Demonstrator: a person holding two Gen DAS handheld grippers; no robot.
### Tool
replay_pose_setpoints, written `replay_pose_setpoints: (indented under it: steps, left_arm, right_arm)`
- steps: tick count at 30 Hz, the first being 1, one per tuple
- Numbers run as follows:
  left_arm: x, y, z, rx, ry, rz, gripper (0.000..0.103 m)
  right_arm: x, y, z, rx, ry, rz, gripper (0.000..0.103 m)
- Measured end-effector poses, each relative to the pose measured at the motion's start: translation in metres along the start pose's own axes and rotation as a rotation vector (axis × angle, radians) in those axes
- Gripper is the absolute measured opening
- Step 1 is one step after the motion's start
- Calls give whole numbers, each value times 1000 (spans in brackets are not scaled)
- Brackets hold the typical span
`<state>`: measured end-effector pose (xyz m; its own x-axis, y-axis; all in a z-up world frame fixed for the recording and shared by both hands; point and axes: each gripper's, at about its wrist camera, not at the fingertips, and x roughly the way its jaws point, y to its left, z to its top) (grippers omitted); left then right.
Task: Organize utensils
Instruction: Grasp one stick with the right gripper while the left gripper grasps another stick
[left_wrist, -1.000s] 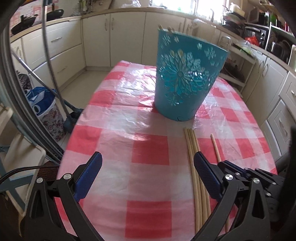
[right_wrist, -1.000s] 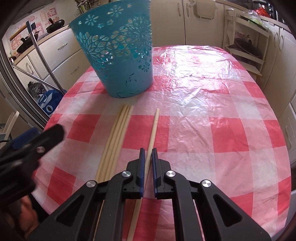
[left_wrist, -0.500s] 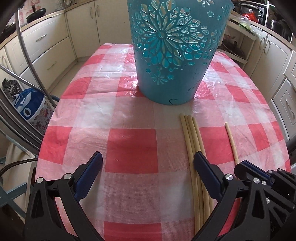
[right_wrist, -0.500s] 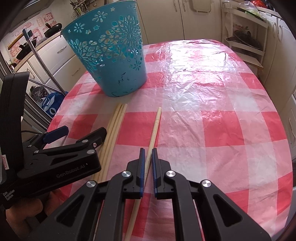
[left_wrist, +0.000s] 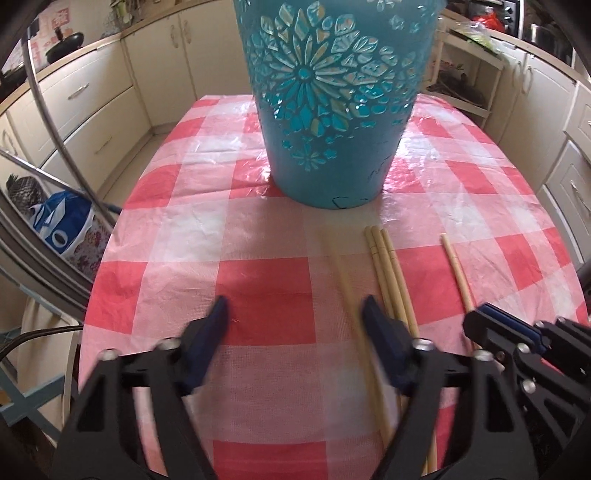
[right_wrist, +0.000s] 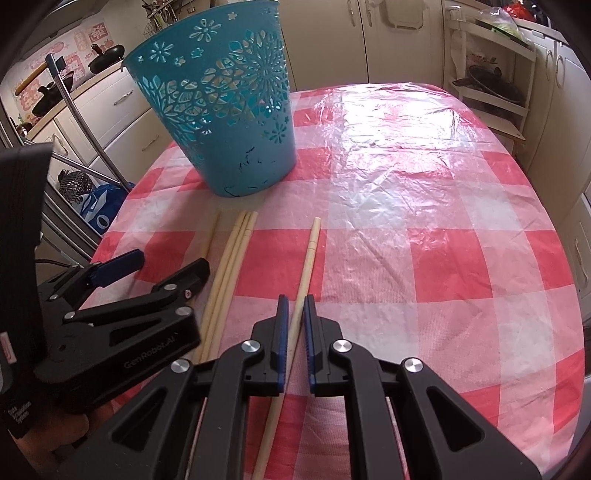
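Note:
A teal cut-out basket (left_wrist: 332, 96) (right_wrist: 221, 122) stands on the red-checked table. Wooden chopsticks lie in front of it. My left gripper (left_wrist: 295, 314) is open, low over the cloth, with one blurred chopstick (left_wrist: 347, 295) between its fingers. A bundle of three chopsticks (left_wrist: 391, 277) (right_wrist: 229, 266) lies just outside its right finger. My right gripper (right_wrist: 293, 306) straddles a single chopstick (right_wrist: 306, 258) (left_wrist: 456, 269) with its jaws nearly closed around it; I cannot tell if the pads press on it.
The table's (right_wrist: 443, 240) cloth has a shiny plastic cover. Kitchen cabinets (left_wrist: 85, 110) ring the room. A metal pole (left_wrist: 48, 110) and a blue bag (left_wrist: 62, 225) are off the table's left edge. A wire shelf (right_wrist: 491, 85) stands at the far right.
My left gripper moved closer to the basket and narrowed its jaws. One chopstick has split off left from the bundle and lies between the fingers. My right gripper stayed on the single chopstick.

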<state>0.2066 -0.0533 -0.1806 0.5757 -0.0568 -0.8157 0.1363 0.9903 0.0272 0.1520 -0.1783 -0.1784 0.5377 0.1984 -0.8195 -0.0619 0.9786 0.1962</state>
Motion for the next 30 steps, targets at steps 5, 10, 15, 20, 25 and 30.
replay_pose_setpoints:
  steps: [5, 10, 15, 20, 25, 30]
  left_arm:
    - [-8, 18, -4, 2, 7, -65, 45]
    - [-4, 14, 1, 19, 25, -47, 47]
    - [1, 6, 3, 63, -15, -69, 21]
    - [-3, 3, -1, 119, -20, -142, 14]
    - [-2, 5, 1, 93, -3, -82, 25]
    - [2, 1, 3, 92, -18, -75, 9]
  right_arm:
    - [1, 8, 0, -29, 14, 18, 9]
    - [6, 8, 7, -20, 8, -3, 10]
    - [9, 13, 10, -54, 11, -27, 10]
    - [8, 11, 10, -44, 19, -11, 10]
    - [8, 12, 10, -40, 18, -18, 10]
    - [9, 15, 10, -60, 7, -32, 10]
